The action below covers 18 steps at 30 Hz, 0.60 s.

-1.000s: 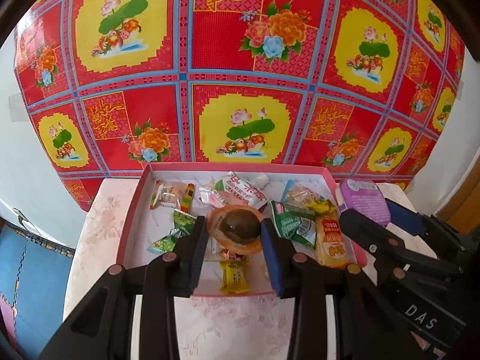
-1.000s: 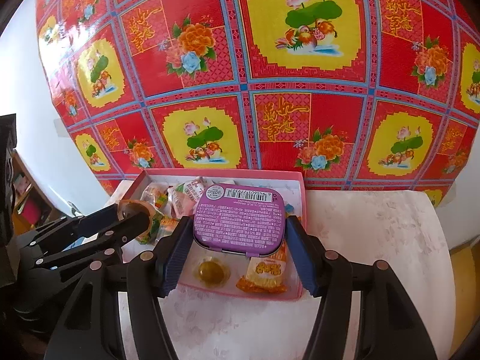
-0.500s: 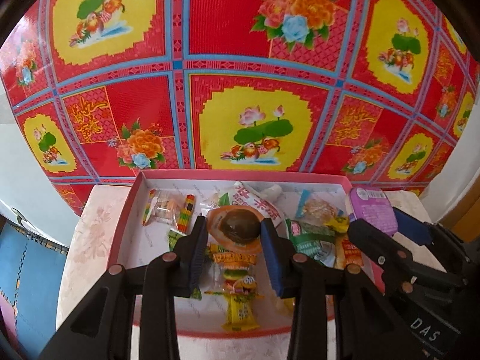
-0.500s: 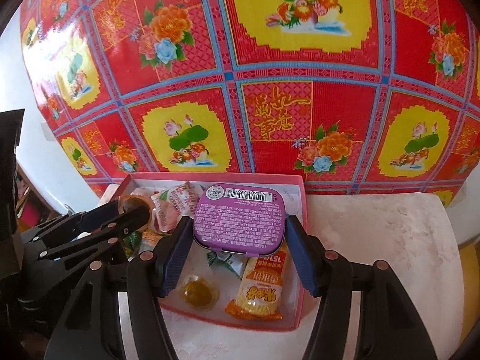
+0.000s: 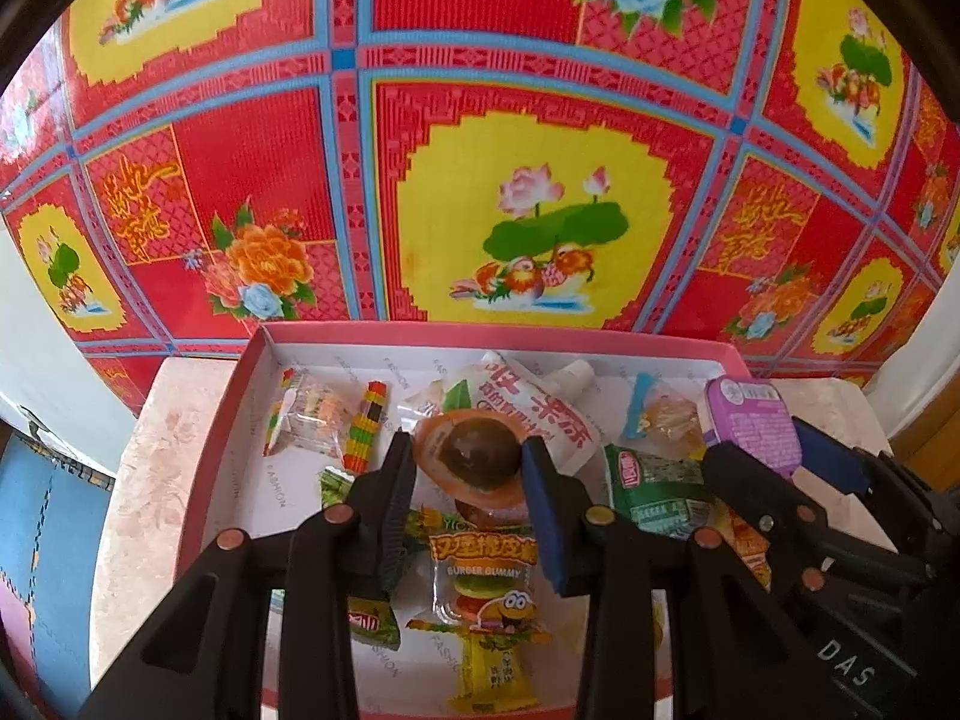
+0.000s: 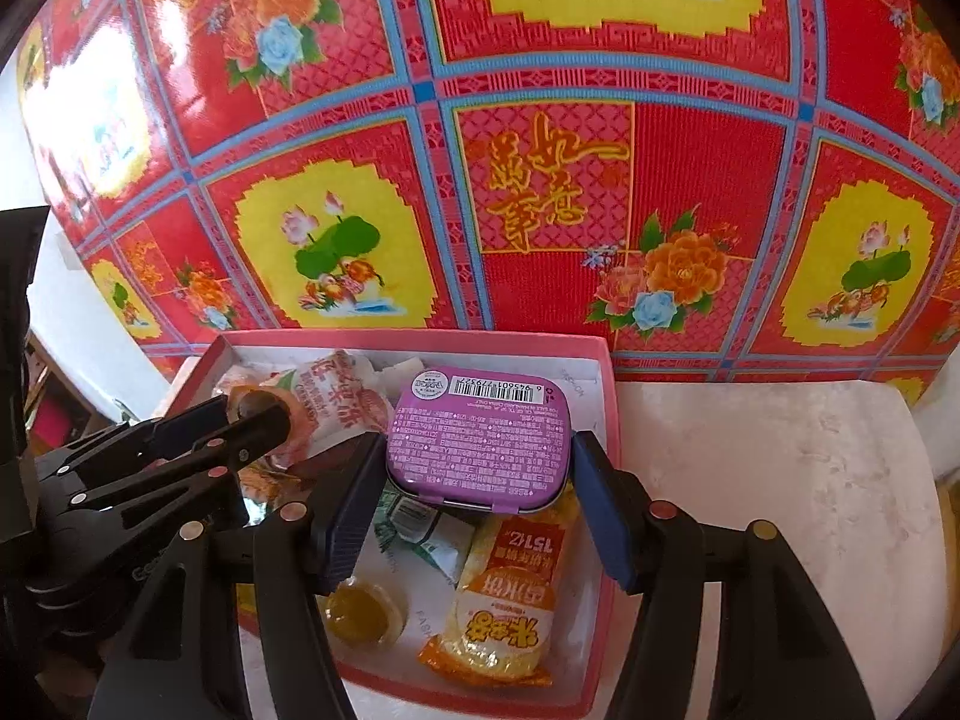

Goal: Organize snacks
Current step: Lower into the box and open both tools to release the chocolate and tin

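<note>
Claws [image 5: 468, 468] [image 6: 474, 474]: two, each holding one snack.

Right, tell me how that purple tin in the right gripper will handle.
The purple tin looks rigid: its flat sides hold shape between the right gripper pads. Its smooth walls may slip. Being flat, it should land stably in the pink box, not roll.

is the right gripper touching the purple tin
Touching. The right wrist view shows the right gripper with both blue pads pressed against the sides of the purple tin, held above the pink box.
</note>
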Each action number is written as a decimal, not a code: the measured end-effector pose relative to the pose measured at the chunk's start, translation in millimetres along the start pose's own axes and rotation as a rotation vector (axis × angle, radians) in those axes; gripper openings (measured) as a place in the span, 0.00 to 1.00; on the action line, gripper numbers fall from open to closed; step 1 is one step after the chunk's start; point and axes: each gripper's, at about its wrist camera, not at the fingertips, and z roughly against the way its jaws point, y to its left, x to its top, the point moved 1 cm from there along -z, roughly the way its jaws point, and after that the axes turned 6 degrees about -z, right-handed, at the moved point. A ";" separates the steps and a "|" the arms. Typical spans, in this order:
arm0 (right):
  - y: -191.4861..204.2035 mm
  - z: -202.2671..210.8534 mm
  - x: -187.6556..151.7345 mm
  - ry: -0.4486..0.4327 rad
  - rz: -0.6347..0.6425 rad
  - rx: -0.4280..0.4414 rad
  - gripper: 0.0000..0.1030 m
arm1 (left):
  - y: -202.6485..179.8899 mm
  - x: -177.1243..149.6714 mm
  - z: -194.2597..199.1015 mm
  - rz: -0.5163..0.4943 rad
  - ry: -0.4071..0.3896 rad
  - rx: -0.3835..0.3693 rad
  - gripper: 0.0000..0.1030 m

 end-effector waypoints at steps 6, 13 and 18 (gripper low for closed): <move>-1.3 -10.9 -1.9 0.018 -0.005 -0.002 0.62 | 2.3 -0.8 -6.9 0.004 0.006 0.000 0.37; -1.6 -12.7 -1.9 0.020 -0.010 -0.003 0.62 | 2.2 0.9 -8.7 -0.008 0.007 0.008 0.37; 0.4 -14.7 -2.9 0.019 -0.012 -0.009 0.62 | -2.9 3.1 -9.6 -0.001 0.019 0.006 0.39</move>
